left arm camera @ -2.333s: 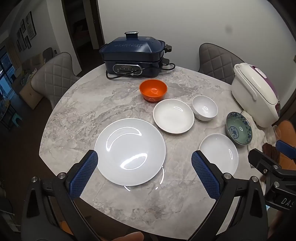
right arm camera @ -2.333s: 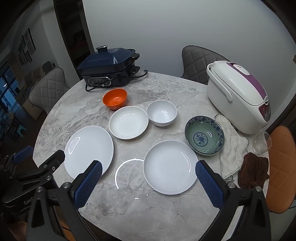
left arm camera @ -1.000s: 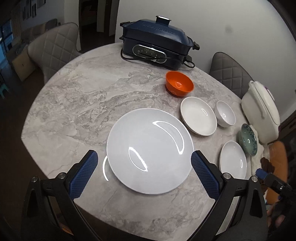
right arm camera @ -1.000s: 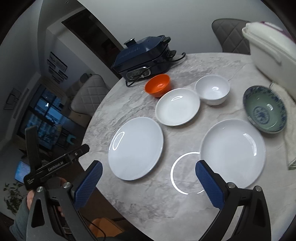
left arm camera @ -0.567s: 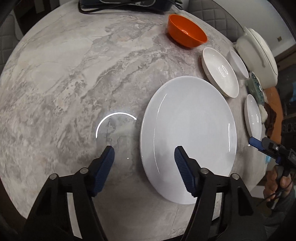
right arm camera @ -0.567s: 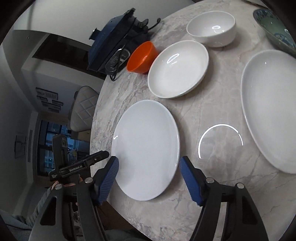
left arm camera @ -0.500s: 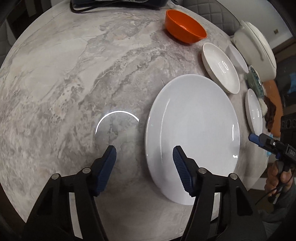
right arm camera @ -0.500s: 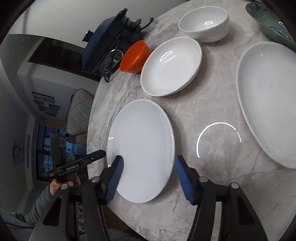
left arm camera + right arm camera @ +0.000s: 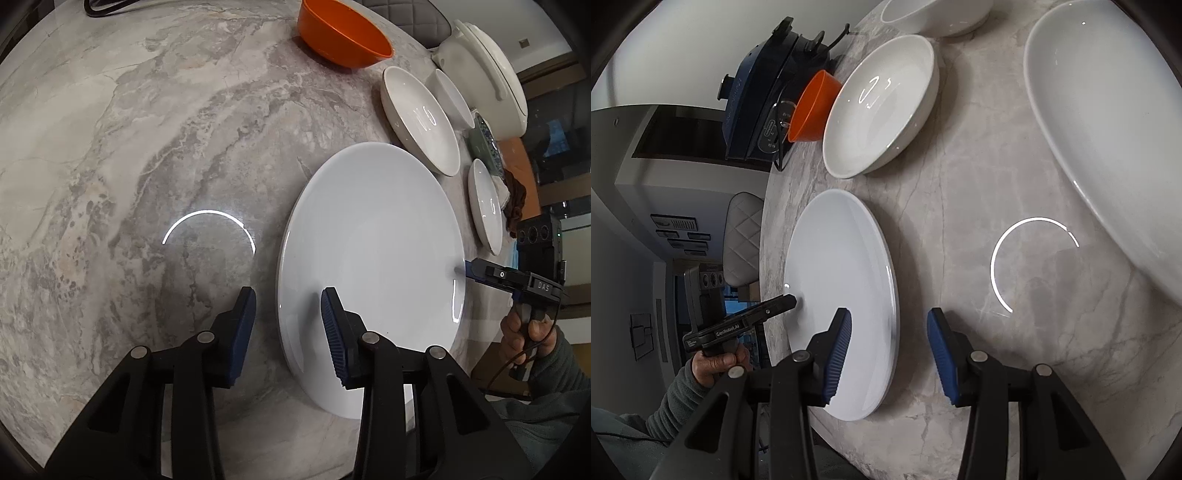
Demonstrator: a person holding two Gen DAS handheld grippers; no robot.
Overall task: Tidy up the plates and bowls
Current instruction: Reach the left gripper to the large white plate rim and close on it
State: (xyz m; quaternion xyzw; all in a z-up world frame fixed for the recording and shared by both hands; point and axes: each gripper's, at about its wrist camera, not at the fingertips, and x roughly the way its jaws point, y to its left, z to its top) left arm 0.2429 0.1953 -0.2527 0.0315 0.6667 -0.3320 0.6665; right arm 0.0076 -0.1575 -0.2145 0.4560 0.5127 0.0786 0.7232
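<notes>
- Two grippers straddle opposite edges of the large white plate (image 9: 373, 258), which lies flat on the marble table (image 9: 110, 147) near its front edge.
- The left gripper (image 9: 288, 325) has its jaws partly open, one finger over bare marble, the other over the plate's left rim; nothing is clamped.
- Left of the plate the marble is open, with only a ring of reflected light on it.
- Behind the plate sits an orange bowl (image 9: 343, 33), and to its right a shallow white dish (image 9: 421, 122) just beside a small white bowl (image 9: 452, 98).
- Further right are a patterned green bowl (image 9: 485, 142), a second white plate (image 9: 485, 206) and a white rice cooker (image 9: 487, 74).
- The right gripper (image 9: 888, 350) is also partly open, one finger above the plate's right rim, the other over marble.
- In the right wrist view a dark blue cooker (image 9: 757, 99) stands behind the orange bowl.
- The gap between the two plates is bare marble.
</notes>
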